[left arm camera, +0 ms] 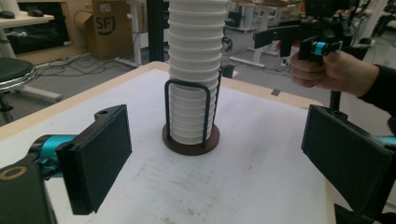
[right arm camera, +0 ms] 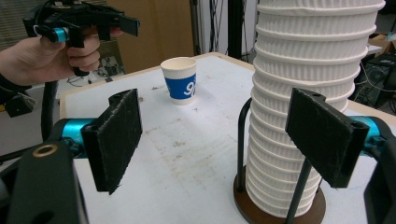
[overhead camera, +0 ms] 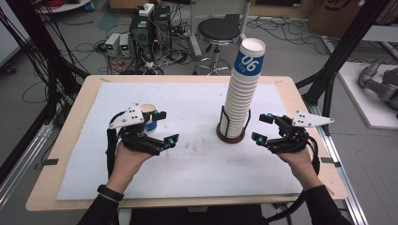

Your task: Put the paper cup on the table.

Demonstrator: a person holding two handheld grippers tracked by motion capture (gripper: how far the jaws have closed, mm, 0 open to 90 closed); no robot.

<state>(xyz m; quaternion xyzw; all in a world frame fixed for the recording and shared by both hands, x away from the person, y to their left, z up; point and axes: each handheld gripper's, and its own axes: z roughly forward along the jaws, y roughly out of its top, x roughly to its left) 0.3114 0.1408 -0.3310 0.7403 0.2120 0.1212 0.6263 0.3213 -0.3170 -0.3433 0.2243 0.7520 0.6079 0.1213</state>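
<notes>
1. I am holding two grippers: my left gripper (overhead camera: pixel 164 127) and my right gripper (overhead camera: pixel 261 127), one on each side of the stack (overhead camera: pixel 241 93).
2. I am seeing one tall stack of nested paper cups and one single cup (overhead camera: pixel 150 117) standing alone on the surface (overhead camera: pixel 197 159).
3. The stack is too dense for me to count its cups; its top cup is showing a blue band with white digits.
4. The stack is sitting upright in one holder (overhead camera: pixel 231 135), a round dark base with thin black wire loops rising around the lowest cups.
5. The single cup (right arm camera: pixel 180 80) is standing upright and open-topped, white with a blue band, well apart from the stack (right arm camera: pixel 303 93) and just behind my left gripper in the high view.
6. The stacked cups (left arm camera: pixel 194 70) are showing white ribbed walls with rolled rims.
7. My left gripper's jaws are standing wide apart with nothing between them, pointing toward the holder (left arm camera: pixel 190 142).
8. My right gripper's jaws are also standing apart, near the stack, gripping nothing; their pads are flat, black and rough.
9. The surface is wearing a white, scuffed sheet over a pale wooden top.
</notes>
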